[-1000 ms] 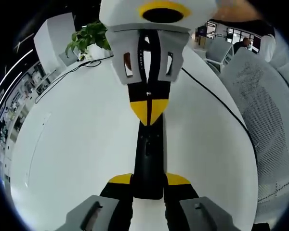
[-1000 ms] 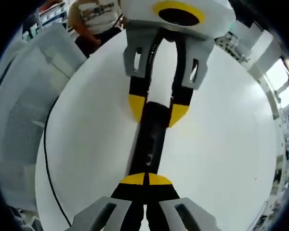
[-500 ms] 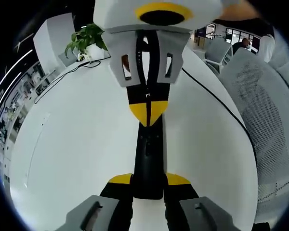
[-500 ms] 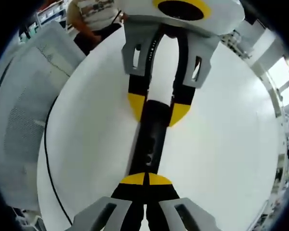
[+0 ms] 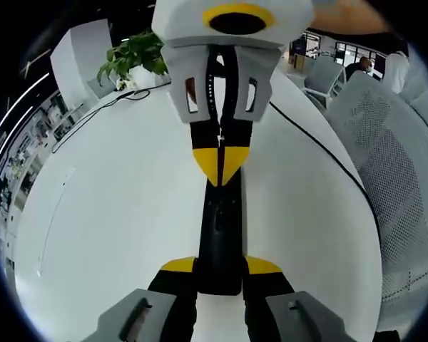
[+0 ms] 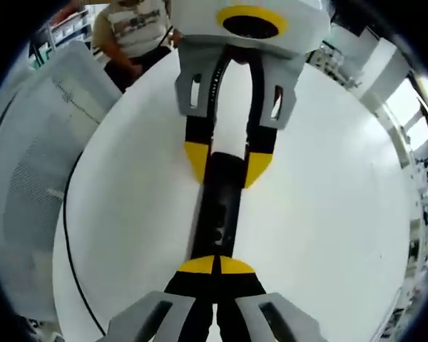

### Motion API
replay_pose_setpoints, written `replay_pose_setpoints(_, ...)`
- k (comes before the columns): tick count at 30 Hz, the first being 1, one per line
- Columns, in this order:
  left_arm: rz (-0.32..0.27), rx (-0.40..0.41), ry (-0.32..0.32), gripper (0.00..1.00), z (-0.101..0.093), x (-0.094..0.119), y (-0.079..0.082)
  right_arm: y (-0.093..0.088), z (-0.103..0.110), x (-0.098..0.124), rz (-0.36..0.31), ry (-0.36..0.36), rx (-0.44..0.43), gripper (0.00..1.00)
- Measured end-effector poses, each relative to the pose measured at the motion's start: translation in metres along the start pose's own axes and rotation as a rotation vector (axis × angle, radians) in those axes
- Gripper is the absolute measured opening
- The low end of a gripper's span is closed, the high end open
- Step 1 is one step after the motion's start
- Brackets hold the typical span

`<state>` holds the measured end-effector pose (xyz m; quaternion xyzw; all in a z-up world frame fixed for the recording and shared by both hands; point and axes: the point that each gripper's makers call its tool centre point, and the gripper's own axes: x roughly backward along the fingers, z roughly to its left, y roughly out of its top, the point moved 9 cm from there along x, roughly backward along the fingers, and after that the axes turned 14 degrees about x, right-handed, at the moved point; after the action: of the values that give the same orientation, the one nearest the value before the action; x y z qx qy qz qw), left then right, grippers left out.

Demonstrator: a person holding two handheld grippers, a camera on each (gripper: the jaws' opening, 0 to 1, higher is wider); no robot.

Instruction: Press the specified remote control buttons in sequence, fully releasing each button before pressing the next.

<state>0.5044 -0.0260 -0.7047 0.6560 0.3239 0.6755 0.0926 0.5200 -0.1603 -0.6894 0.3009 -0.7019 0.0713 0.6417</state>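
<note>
A long black remote control (image 5: 220, 228) is held above the white table, its near end between the yellow-tipped jaws of my left gripper (image 5: 220, 267), which is shut on it. My right gripper (image 5: 220, 162) comes in from the far end, shut, with its joined yellow tips resting on the remote's top face. In the right gripper view, the right gripper (image 6: 215, 265) has its closed tips down on the remote (image 6: 221, 206). The left gripper (image 6: 227, 167) clamps the remote's far end. The buttons under the tips are hidden.
A round white table (image 5: 114, 214) lies below. A black cable (image 5: 321, 146) runs along its edge beside a white mesh chair (image 5: 403, 178). A potted plant (image 5: 132, 57) stands at the far side. A person (image 6: 135, 28) stands behind the table, next to another mesh chair (image 6: 28, 157).
The right gripper has wobbled slightly and its view has tilted a little. Its shut tips stay on the remote, and the left gripper's hold is unchanged.
</note>
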Motion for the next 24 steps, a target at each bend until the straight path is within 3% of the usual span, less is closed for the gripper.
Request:
replay_pose_setpoints(9, 0.003, -0.002, 0.008, 0.23, 0.001, 0.001, 0.001, -0.002, -0.004, 0.011, -0.029, -0.031, -0.026, 0.0)
replay_pose_setpoints(16, 0.003, 0.0, 0.003, 0.23, 0.003, 0.0, 0.001, -0.003, -0.015, 0.024, -0.077, -0.036, -0.103, 0.0)
replay_pose_setpoints(24, 0.0, -0.006, -0.001, 0.23, 0.003, 0.0, 0.002, 0.003, -0.019, 0.034, -0.087, -0.042, -0.093, 0.0)
